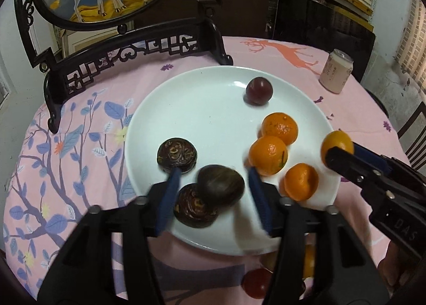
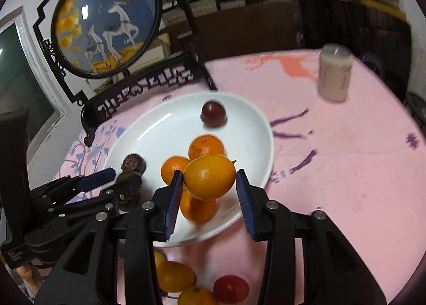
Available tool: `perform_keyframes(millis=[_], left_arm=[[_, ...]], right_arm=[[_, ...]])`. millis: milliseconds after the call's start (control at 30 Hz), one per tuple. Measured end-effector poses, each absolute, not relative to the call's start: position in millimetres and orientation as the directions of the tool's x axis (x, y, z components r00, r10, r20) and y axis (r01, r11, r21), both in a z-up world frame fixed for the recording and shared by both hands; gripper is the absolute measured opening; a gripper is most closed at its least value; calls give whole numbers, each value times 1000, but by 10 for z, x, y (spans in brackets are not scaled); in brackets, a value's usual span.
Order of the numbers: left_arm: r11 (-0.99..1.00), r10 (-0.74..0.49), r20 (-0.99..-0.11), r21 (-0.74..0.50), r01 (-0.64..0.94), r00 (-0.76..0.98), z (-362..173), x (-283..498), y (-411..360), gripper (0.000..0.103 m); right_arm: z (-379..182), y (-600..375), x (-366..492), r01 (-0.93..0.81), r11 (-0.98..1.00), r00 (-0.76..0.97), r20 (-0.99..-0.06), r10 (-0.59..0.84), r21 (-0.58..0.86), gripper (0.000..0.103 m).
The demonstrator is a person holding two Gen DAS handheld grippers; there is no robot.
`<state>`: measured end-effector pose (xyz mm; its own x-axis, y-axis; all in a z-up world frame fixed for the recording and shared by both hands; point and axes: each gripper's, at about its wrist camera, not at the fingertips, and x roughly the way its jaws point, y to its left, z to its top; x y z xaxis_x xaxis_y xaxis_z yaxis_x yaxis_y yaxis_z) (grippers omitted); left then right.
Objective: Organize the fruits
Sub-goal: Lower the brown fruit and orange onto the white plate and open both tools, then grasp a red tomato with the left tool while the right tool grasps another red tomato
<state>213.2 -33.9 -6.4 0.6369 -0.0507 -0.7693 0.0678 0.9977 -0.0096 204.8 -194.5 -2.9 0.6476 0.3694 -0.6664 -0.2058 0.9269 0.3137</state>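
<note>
Left gripper (image 1: 213,172) stands apart around a dark fruit (image 1: 221,185) at the plate's (image 1: 186,97) 6 o'clock. Right gripper (image 2: 210,180) holds a yellow citrus (image 2: 210,176) above the plate's 4 o'clock; the grip is unclear.

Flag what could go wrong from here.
1. The dark fruit inside the open left tool rests against another near the plate rim; it may roll off.
2. The right tool holds a yellow fruit above the clustered oranges; released there, it could bounce out.
</note>
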Motion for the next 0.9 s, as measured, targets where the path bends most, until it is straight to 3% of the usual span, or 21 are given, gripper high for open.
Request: perform_keyframes(millis=[367,600,667,900], left_arm=[[1000,1,-725,6,5,689,96,1852,-93,73],[1000,12,-732,15,-2,681,-18,1432,0,78],[1000,11,-736,27,14,676,-68,1311,-22,78],[994,-35,-753,44,103,657,-210,1149,-216,78]], right_arm=[[181,-2157,1692,-221,886,690,-577,438,408,45],[76,-2307,1352,-189,889,688,-590,423,417,47],[33,-2375,1264,-164,891,694,-592,410,424,61],[68,-2559,1076,-130,883,725,-565,395,451,62]])
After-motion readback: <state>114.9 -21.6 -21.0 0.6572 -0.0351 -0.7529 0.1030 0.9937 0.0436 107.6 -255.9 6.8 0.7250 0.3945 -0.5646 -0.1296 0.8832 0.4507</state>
